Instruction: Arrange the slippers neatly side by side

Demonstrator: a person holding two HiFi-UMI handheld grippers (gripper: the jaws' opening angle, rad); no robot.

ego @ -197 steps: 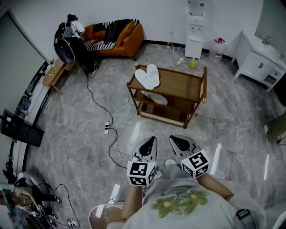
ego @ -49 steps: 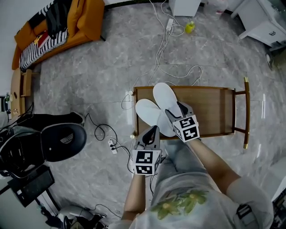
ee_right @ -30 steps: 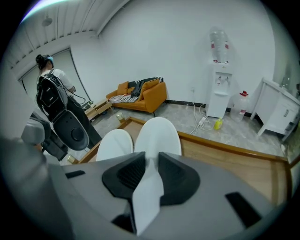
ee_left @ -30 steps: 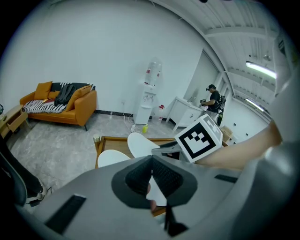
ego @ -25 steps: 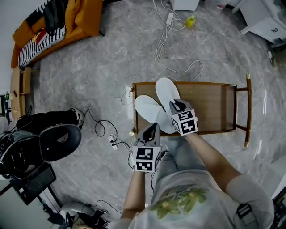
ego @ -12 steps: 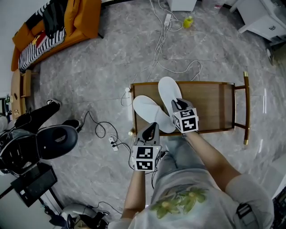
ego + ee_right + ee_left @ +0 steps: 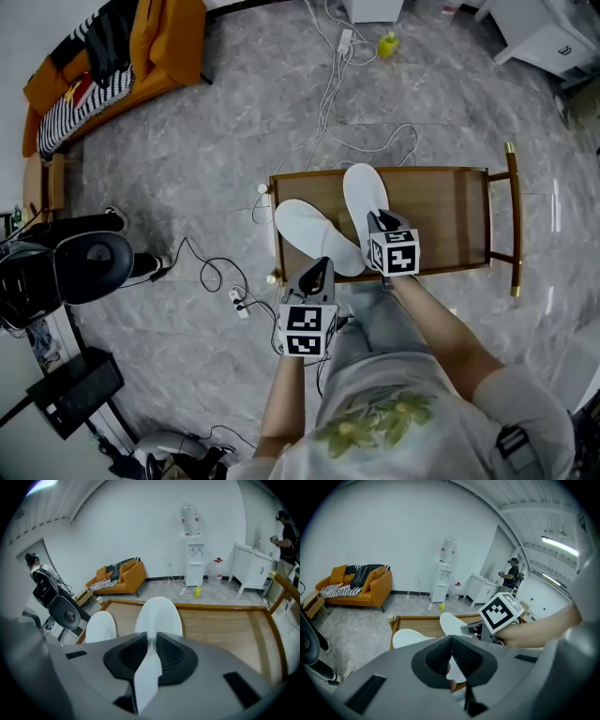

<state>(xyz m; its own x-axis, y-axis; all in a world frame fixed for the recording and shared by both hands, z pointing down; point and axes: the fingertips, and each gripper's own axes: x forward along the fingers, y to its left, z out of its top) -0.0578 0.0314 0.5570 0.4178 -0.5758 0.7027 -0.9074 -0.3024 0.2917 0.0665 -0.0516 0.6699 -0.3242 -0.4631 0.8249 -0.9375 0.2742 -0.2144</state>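
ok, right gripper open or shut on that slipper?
Shut: right gripper pinches the slipper's white edge between its pads.

We are looking steeply down from head height; both gripper views are facing low and close across the brown wooden table [image 7: 441, 216], sharing its white fabric slippers [image 7: 314, 234].

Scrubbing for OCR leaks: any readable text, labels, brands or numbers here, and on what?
No readable text in any view.
Marker cubes: square patterns only, no letters.
Shirt print: graphic, no words legible.
Water dispenser: any label too small to read.
Slippers: plain white.
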